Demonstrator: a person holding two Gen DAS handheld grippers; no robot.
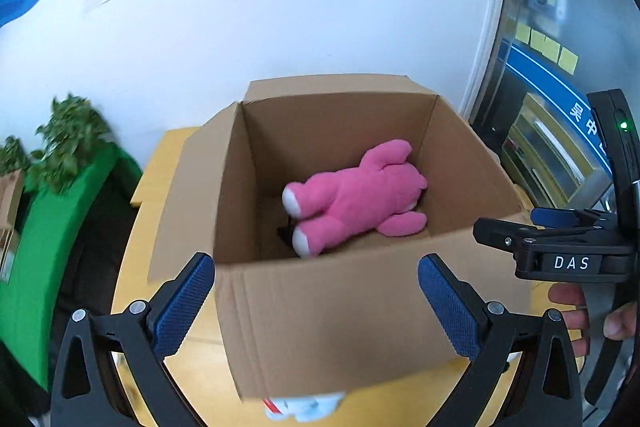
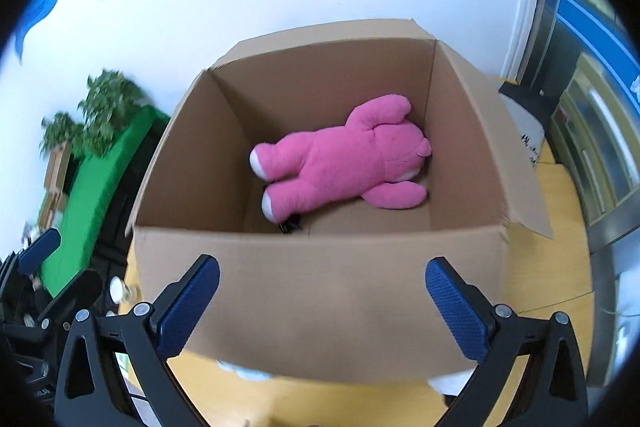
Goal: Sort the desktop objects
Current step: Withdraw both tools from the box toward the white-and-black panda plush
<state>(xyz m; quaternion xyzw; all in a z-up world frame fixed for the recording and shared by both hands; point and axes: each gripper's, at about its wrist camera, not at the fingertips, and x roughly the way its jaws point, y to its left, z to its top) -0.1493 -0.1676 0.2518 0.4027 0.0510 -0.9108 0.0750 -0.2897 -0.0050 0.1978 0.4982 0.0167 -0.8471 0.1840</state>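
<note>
1. Brown corrugated cardboard box (image 2: 320, 307) stands open on the yellow wooden table (image 1: 192, 379), flaps folded out, apparently serving as the sorting bin.
2. The pink plush bear with white feet (image 2: 340, 163) lies face down on the box floor, toward the far right corner, clear of both grippers.
3. The left gripper (image 1: 316, 303) hovers before the near wall, jaws wide and empty.
4. The right gripper (image 2: 322, 307) likewise shows wide, empty jaws, likely free for another item.
5. Something white (image 1: 304, 407) peeks out at the box's near base.
</note>
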